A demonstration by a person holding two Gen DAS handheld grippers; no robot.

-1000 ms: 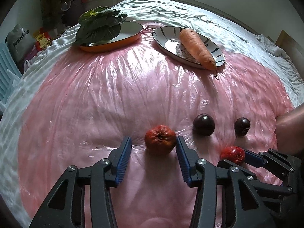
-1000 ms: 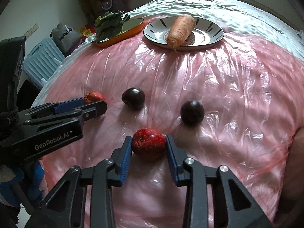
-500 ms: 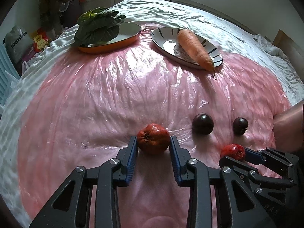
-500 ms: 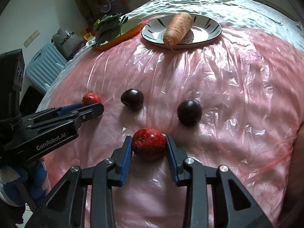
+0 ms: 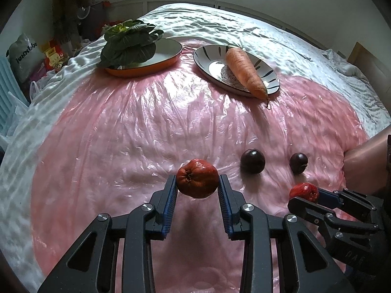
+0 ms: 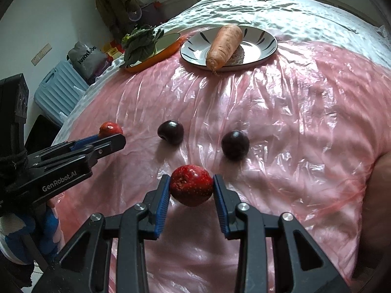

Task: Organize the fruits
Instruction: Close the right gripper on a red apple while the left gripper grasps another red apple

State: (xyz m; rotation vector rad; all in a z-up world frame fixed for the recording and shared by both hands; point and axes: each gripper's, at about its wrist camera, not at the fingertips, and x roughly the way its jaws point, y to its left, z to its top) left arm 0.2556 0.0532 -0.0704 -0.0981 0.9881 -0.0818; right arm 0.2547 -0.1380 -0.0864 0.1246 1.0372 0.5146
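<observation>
My left gripper (image 5: 197, 190) is shut on a red-orange fruit (image 5: 197, 182) and holds it just above the pink plastic sheet. My right gripper (image 6: 191, 190) is shut on a red fruit (image 6: 191, 188), also lifted slightly. Two dark plums (image 6: 170, 132) (image 6: 235, 145) lie on the sheet beyond the right gripper; they also show in the left wrist view (image 5: 252, 164) (image 5: 298, 163). The right gripper with its fruit (image 5: 304, 192) shows at the left view's right edge. The left gripper's fruit (image 6: 110, 130) shows at the right view's left.
At the far side, a striped white plate (image 5: 210, 58) holds a carrot (image 5: 245, 72), and an orange dish (image 5: 168, 48) holds leafy greens (image 5: 129, 41). White bedding surrounds the pink sheet (image 5: 146, 127). A blue suitcase (image 6: 56, 92) and bags stand off the left edge.
My left gripper closed on the red-orange fruit and lifted it off the sheet. My right gripper, shut on its red fruit throughout, rose slightly with it.
</observation>
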